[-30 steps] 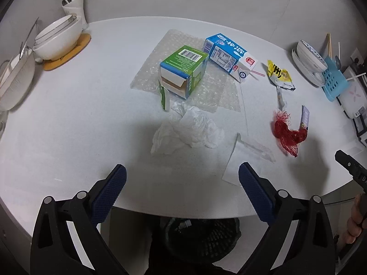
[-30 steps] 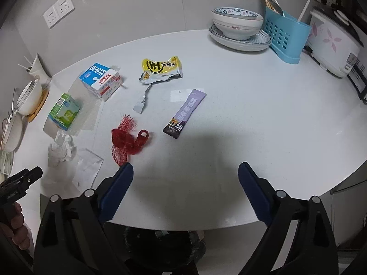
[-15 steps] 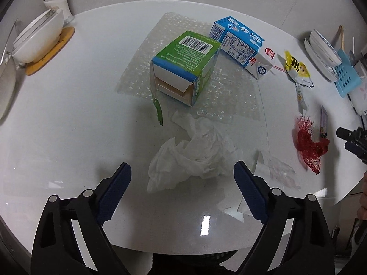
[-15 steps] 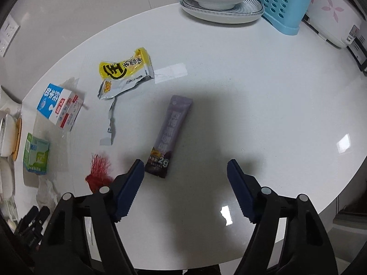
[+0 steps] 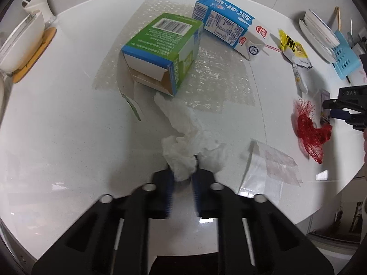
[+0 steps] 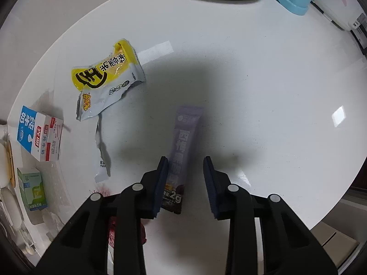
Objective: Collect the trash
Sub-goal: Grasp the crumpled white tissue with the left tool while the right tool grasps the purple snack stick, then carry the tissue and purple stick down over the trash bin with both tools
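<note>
Left gripper (image 5: 183,176) pinching 1 tissue (image 5: 183,146), 2 cartons (image 5: 160,52)

Left black two-finger gripper with blue pads (image 5: 182,171): bottom centre, jaws clamped on crumpled white tissue (image 5: 183,144). Right black gripper with blue pads (image 6: 185,178): bottom centre, jaws parted.

Light: bright, overhead, glare patches on table (image 6: 298,91).
Shadow: dark, centre of right view.
Edges: fisheye-bent, vignetted.

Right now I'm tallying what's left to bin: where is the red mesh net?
In the left wrist view the red mesh net lies near the table's right edge, right of the clear plastic bag, below the yellow wrapper.
</note>
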Tool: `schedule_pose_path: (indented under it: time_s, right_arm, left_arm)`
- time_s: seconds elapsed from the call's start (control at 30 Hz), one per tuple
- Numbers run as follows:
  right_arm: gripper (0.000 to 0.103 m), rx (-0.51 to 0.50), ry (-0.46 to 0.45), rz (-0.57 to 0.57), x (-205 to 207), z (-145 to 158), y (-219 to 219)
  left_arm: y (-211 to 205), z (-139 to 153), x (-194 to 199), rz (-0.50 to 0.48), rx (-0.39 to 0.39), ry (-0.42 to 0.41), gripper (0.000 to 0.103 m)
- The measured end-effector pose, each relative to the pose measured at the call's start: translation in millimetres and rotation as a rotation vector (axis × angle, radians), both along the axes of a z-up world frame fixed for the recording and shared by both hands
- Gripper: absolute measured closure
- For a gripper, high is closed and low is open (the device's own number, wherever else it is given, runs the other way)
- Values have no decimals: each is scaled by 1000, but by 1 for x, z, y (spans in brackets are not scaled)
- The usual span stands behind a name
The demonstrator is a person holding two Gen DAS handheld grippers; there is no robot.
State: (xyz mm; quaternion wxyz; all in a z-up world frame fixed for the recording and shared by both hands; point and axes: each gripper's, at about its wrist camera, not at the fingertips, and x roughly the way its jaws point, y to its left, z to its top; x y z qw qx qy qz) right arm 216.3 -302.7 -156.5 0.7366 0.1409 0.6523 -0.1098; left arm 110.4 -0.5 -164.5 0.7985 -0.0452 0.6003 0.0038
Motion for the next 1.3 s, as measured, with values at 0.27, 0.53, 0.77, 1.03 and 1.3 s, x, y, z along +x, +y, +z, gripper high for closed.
schedule_pose_path:
  time_s: [0.27,0.53,0.77,1.03,1.3]
  right_arm:
    - [97,3,2,1,4,1,5]
    - [99,1,-29,11,-2,14,6]
    - [99,-29,-74,53,-19,28,13]
    - [99,-50,-135,103,-41,48,21]
    - [99,-91,-204,178,-56,64,22]
  left_arm:
    - [4,6,-8,5,-2,-22,95]
    - [11,16,-16,8,-5,-46,96]
    - [8,26,-25,-2,-6,-71,96]
    - [8,38,-35,2,-13,-100,96]
    - [5,50,-42,-8,-18,-130,96]
